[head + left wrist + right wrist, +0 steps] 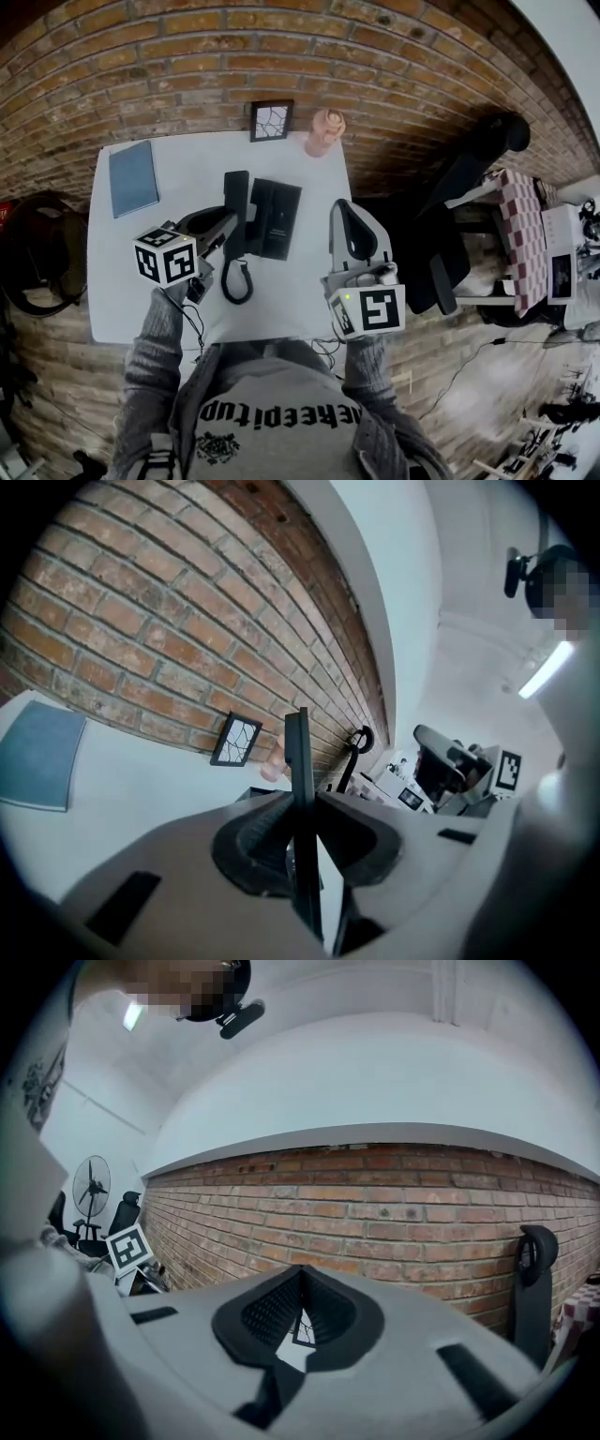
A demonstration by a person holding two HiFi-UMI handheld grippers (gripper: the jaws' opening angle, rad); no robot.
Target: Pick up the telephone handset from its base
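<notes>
Left gripper (302, 803) clamps black handset (298, 747).

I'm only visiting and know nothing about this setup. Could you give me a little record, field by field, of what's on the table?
Surface: white table
Phone base: black, mid-table
Handset: clamped in the left gripper, at the base's left edge
Cord: loops below the handset
Right gripper: shut, nothing in it, right of the base
Other things: blue notebook, framed picture, pink ornament

Left gripper (231, 221) jaws clamped in grip; right gripper (341, 208) jaws together, empty.
</notes>
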